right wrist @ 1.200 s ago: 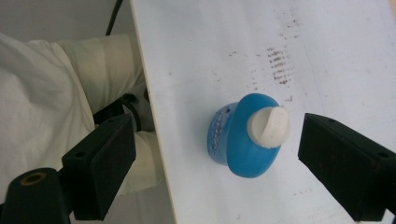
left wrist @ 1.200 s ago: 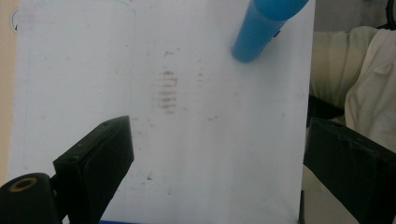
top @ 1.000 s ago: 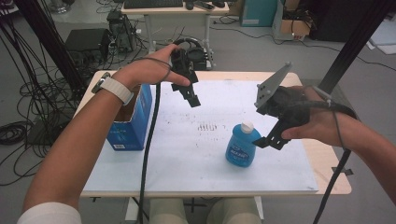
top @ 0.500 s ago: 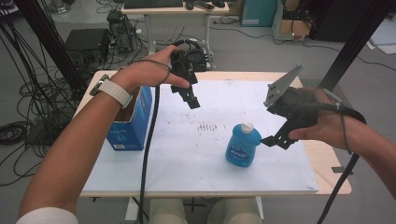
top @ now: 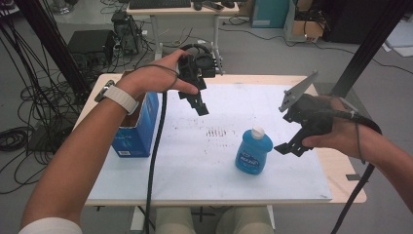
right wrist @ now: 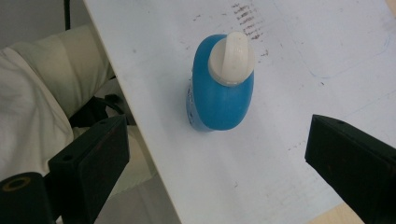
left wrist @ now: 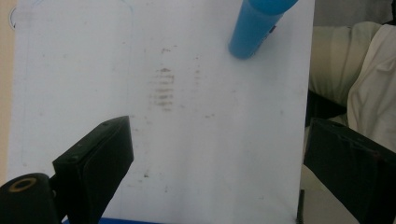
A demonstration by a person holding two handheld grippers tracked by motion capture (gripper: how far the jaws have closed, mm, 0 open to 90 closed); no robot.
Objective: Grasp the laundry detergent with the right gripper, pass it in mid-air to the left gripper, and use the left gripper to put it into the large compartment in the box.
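Note:
A blue bottle (top: 253,152) with a white cap stands upright on the white sheet, right of centre. My right gripper (top: 291,134) hovers just right of it, open and holding nothing. From the right gripper view the bottle (right wrist: 224,88) stands ahead of the wide-apart jaws of that gripper (right wrist: 217,149). My left gripper (top: 197,102) hangs above the back middle of the sheet, open and empty. In the left gripper view the bottle (left wrist: 257,25) is far ahead at the top, beyond the spread jaws of the left gripper (left wrist: 219,154).
A blue carton (top: 139,126) stands at the sheet's left edge under my left forearm. Dark smudges (top: 216,131) mark the sheet's middle. The wooden table (top: 341,168) shows bare at the right. Black gear (top: 207,58) lies at the back edge. The person's legs (right wrist: 42,93) are beneath the front edge.
My right gripper has drifted a little to the right, away from the bottle. The bottle and the left gripper have stayed about where they were.

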